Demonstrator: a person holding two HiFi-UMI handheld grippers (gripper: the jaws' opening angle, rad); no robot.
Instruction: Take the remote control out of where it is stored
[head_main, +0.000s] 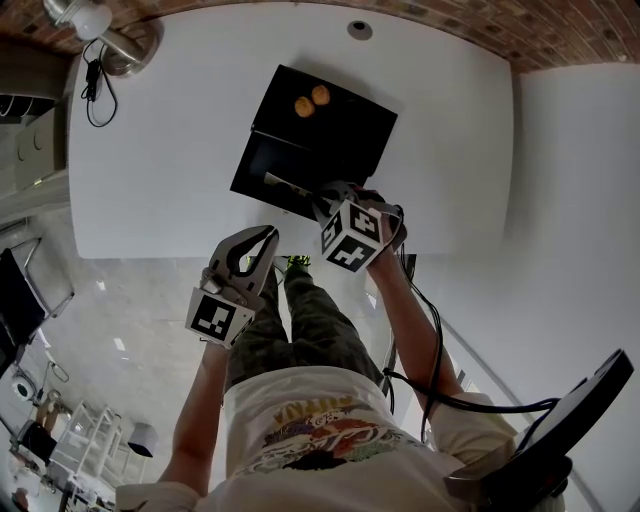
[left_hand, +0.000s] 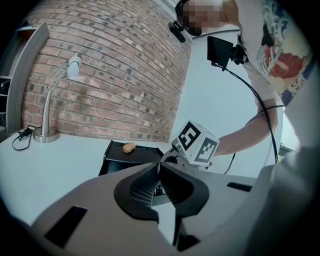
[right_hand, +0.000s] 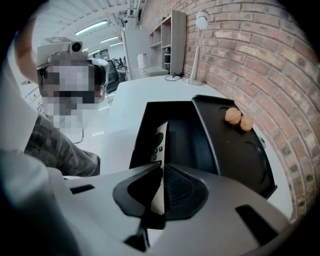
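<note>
Remote control (head_main: 287, 184) from the head view is just a pale sliver in the open part of the black box (head_main: 262, 172) on the white table (head_main: 160, 140), with the right gripper (head_main: 322, 203) on it and the left gripper (head_main: 266, 238) off the table's edge. The right gripper view fills in the rest: right gripper (right_hand: 162, 170) clamped on the remote control (right_hand: 159, 142), which stands on edge, buttons showing, plus two nuts (right_hand: 237, 119) on the top panel (right_hand: 240, 155). In the left gripper view the left gripper (left_hand: 160, 167) is closed on nothing, with a brick wall (left_hand: 115, 75) and desk lamp (left_hand: 55, 95) behind.
</note>
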